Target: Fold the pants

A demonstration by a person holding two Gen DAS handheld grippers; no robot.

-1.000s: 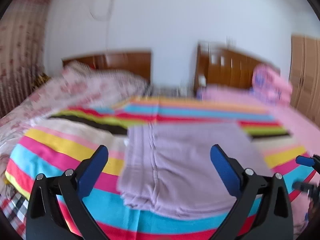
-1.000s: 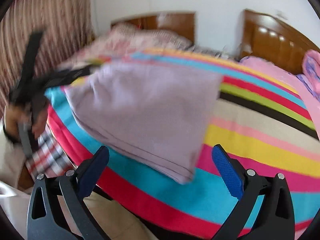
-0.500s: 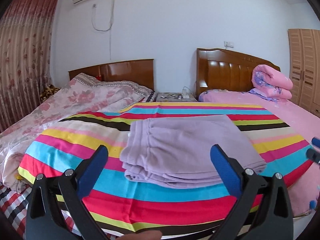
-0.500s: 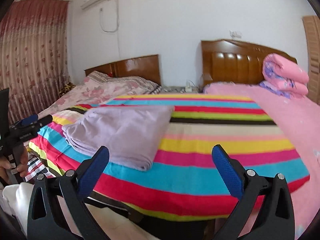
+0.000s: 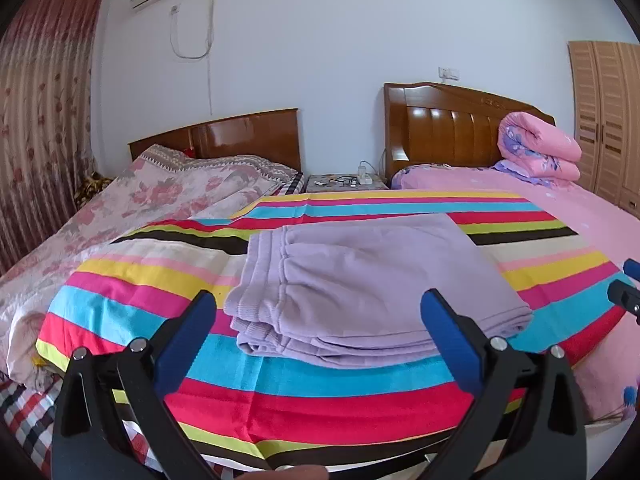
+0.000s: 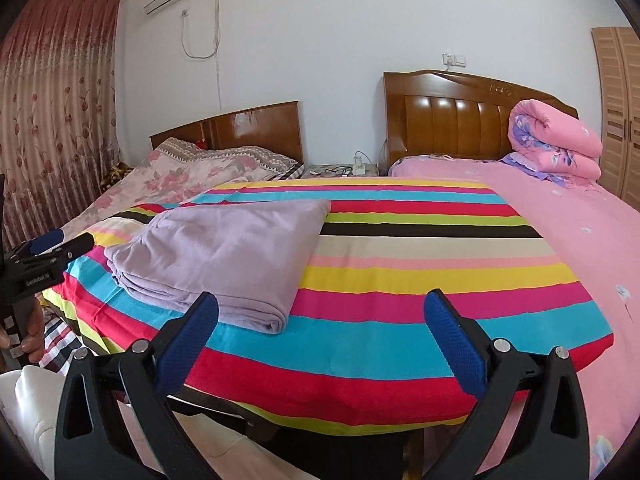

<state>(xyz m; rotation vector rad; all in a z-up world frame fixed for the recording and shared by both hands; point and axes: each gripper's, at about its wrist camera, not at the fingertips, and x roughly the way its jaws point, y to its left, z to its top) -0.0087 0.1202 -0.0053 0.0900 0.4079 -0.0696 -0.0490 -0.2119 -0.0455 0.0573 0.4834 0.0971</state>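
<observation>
- On the striped sheet (image 5: 320, 396) near the bed's front edge, the lilac pants (image 5: 360, 288) lie folded into a flat stack, waistband to the left.
- The left gripper (image 5: 320, 340) hovers in front of the stack, fingers spread wide and empty, clear of the cloth.
- The right gripper (image 6: 320, 340) sits off to the right over bare stripes, fingers likewise spread, holding nothing.
- From the right wrist view, a hand (image 6: 32, 332) grips the left tool's handle at the frame's left edge.
- A rolled pink quilt (image 6: 556, 140) rests by the far headboard.

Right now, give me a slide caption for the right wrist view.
Folded lilac pants rest on the striped bedspread, right gripper open and empty.
</observation>
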